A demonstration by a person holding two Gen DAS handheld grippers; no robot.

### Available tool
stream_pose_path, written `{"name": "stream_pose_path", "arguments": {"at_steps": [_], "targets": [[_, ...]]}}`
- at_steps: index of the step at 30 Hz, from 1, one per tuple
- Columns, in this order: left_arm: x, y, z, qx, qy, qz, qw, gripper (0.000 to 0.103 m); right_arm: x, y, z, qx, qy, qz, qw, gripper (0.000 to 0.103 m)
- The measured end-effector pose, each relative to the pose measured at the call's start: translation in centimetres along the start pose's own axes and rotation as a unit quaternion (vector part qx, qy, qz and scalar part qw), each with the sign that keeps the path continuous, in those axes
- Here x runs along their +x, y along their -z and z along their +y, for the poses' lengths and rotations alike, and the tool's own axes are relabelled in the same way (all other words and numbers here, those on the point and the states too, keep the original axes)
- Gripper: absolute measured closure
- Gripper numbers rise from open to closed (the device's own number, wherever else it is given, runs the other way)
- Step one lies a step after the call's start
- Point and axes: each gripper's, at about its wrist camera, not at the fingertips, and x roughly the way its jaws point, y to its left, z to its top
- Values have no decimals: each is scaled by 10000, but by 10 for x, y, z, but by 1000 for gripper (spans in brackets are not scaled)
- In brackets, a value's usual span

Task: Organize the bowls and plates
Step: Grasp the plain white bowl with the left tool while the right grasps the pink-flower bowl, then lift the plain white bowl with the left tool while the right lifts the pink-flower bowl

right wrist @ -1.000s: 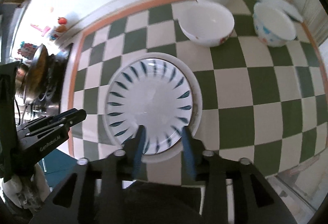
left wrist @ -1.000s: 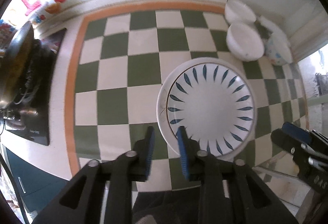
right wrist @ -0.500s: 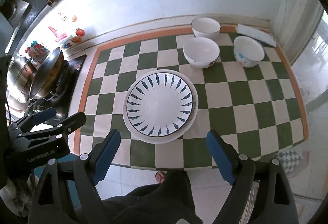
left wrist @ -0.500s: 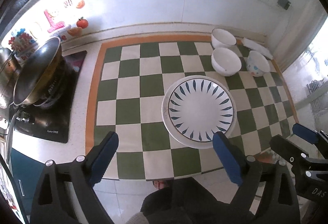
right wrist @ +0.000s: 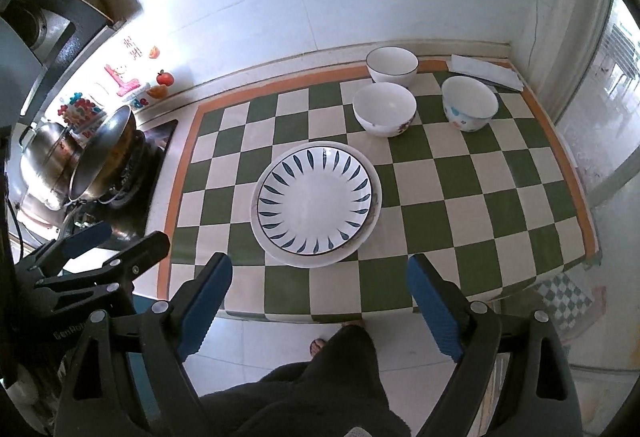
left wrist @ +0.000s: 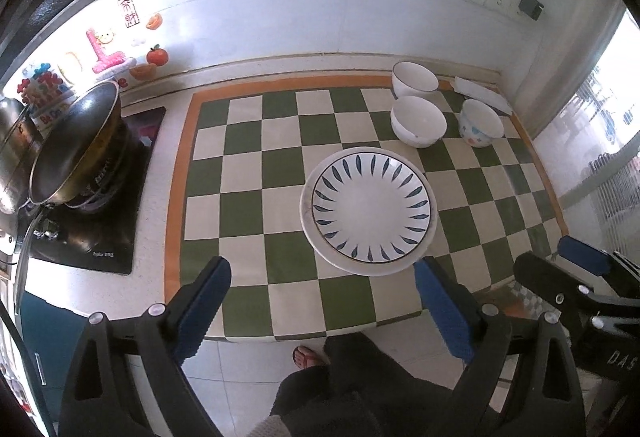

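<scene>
A white plate with blue leaf marks (left wrist: 372,209) (right wrist: 314,199) lies on top of a larger white plate (left wrist: 362,269) (right wrist: 304,261) in the middle of the checkered mat. Three bowls stand at the back right: a white one (left wrist: 414,79) (right wrist: 392,67), a second white one (left wrist: 418,121) (right wrist: 384,109), and one with coloured spots (left wrist: 480,123) (right wrist: 470,109). My left gripper (left wrist: 321,263) hangs open, high above the counter's near edge, with nothing in it. My right gripper (right wrist: 319,261) hovers beside it, its jaws opening with nothing between them.
A wok (left wrist: 76,153) (right wrist: 104,153) sits on a black stove at the left, with a steel pot beside it. A folded white cloth (left wrist: 480,93) lies in the back right corner. A person's dark-clad legs and a sandalled foot (left wrist: 306,357) stand below the counter edge.
Both grippers opened wide at the plate stack's near rim and drew up and back. The leaf plate stays on the white plate.
</scene>
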Motion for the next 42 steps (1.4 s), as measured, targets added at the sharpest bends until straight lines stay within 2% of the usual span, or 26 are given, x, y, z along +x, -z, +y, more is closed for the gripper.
{"name": "stream_pose_path", "arguments": {"at_steps": [4, 8, 9, 11, 15, 21, 23, 25, 26, 27, 28, 29, 31, 32, 34, 36, 38, 42], "targets": [[11, -18, -9, -34, 47, 21, 10000, 9, 9, -15, -27, 452, -366, -58, 9983, 10], [38, -53, -23, -94, 153, 75, 9998, 8, 29, -45, -64, 937, -676, -14, 9933, 8], [48, -63, -27, -112, 165, 79, 9998, 3, 35, -54, -74, 1012, -700, -30, 9924, 8], [66, -81, -34, -136, 203, 113, 9996, 1, 52, -74, -93, 1109, -645, 7, 9917, 8], [119, -127, -54, -194, 246, 372, 9988, 1, 105, -121, -135, 1248, -513, 406, 9900, 8], [212, -182, -74, -310, 155, 1077, 9936, 1, 186, -179, -174, 1207, -371, 926, 9877, 9], [238, -195, -79, -294, 121, 1254, 9916, 5, 213, -195, -180, 1099, -353, 1094, 9873, 13], [265, -207, -83, -337, 115, 1486, 9883, 17, 236, -207, -183, 1017, -364, 1240, 9864, 21], [276, -210, -84, -349, 150, 1606, 9863, 19, 247, -212, -184, 988, -368, 1312, 9857, 29], [287, -213, -86, -369, 189, 1739, 9839, 27, 260, -218, -185, 936, -353, 1396, 9852, 35], [300, -215, -88, -389, 245, 1853, 9816, 38, 269, -221, -185, 877, -334, 1454, 9849, 37], [306, -216, -90, -381, 259, 1918, 9804, 44, 277, -225, -185, 824, -328, 1509, 9846, 41], [321, -216, -95, -373, 334, 2126, 9759, 64, 295, -230, -185, 753, -337, 1636, 9831, 53], [329, -215, -97, -393, 417, 2219, 9734, 66, 303, -233, -186, 727, -324, 1687, 9825, 61], [339, -214, -100, -419, 465, 2346, 9701, 81, 313, -234, -186, 702, -315, 1750, 9816, 72], [345, -211, -103, -422, 527, 2402, 9684, 90, 322, -235, -186, 686, -276, 1826, 9804, 87], [346, -210, -107, -411, 602, 2392, 9682, 93, 327, -237, -188, 718, -277, 1837, 9800, 91], [341, -212, -114, -366, 601, 2334, 9698, 93, 326, -235, -192, 887, -373, 1842, 9782, 92]]}}
